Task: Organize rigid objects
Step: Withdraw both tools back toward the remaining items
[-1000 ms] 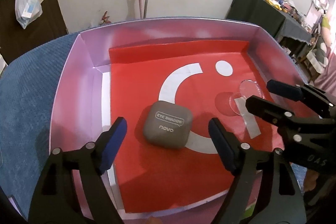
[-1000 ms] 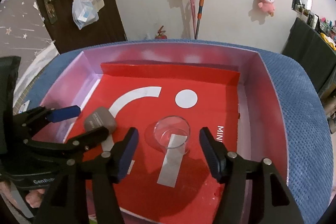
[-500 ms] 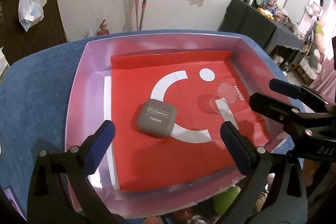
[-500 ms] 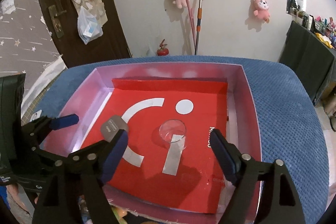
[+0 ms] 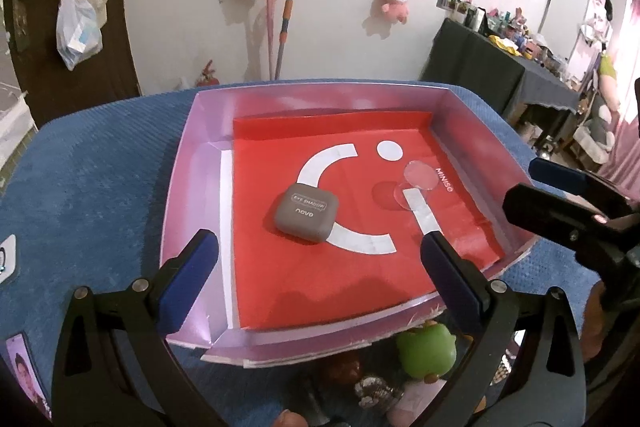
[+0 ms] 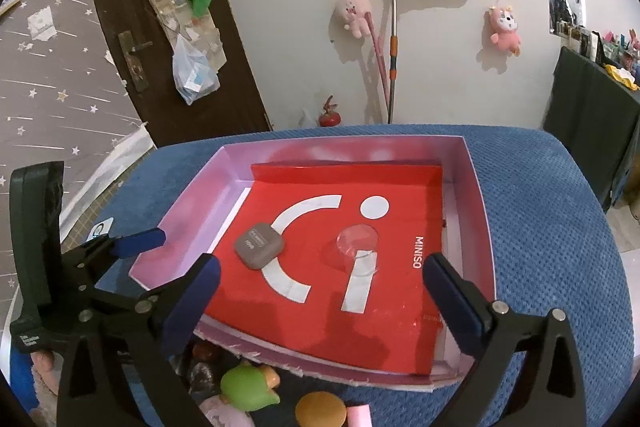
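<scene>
**Both tongs wide and empty over the tray**

I have the left tongs (image 5: 316,259) spread as wide as they go, with nothing between the blue pads. The right tongs (image 6: 320,283) are still opening, their jaws already far apart and gripping nothing.

Below me sits the pink tray (image 5: 188,187) with its red liner, resting on the blue surface (image 5: 92,179). The grey eye shadow case (image 5: 306,213) lies flat on the liner, left of the middle, partly over the white arc printed there. To its right, well apart from it, the clear cup (image 5: 412,181) stands on the top end of the white bar, near the white dot.

From the right camera I see the same layout: the case (image 6: 259,245) on the left, the cup (image 6: 358,247) towards the middle, and the left tongs (image 6: 132,247) reaching in over the tray's left wall.

Just off the near edge of the tray a green toy (image 6: 248,387) lies among other small items I cannot make out clearly
</scene>
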A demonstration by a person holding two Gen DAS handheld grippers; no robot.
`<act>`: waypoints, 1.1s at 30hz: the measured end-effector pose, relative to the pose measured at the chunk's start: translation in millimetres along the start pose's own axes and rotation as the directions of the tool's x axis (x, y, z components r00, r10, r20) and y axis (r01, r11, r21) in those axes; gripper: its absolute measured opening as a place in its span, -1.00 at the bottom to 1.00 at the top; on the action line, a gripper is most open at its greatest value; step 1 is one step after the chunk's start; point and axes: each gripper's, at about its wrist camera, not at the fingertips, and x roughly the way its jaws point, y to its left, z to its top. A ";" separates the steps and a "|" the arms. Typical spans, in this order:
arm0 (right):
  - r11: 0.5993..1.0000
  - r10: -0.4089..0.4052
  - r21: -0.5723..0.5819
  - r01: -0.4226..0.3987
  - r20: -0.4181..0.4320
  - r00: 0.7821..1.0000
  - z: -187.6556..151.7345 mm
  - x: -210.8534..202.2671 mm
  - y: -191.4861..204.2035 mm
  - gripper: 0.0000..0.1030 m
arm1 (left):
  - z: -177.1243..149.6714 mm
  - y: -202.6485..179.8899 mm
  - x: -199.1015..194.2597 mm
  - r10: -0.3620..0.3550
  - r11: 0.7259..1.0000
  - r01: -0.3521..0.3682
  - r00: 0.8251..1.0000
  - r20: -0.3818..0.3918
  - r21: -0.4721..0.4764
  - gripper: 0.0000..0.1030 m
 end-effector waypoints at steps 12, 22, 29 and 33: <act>1.000 0.019 -0.003 -0.019 0.066 0.998 -22.2 -27.0 6.5 1.00 | -15.5 -6.7 -24.1 0.050 0.998 -0.052 0.996 0.074 0.025 1.00; 1.000 0.016 -0.019 -0.014 0.113 0.993 -40.9 -45.8 15.2 1.00 | -34.0 -15.8 -41.4 0.081 0.996 -0.086 0.992 0.101 0.040 1.00; 1.000 0.003 -0.027 0.000 0.117 0.993 -51.5 -48.9 18.3 1.00 | -44.5 -14.9 -44.5 0.072 0.997 -0.074 0.994 0.079 0.020 1.00; 0.999 -0.002 -0.036 0.006 0.118 0.993 -57.4 -51.1 19.5 1.00 | -51.0 -15.2 -49.3 0.103 0.994 -0.104 0.991 0.088 0.017 1.00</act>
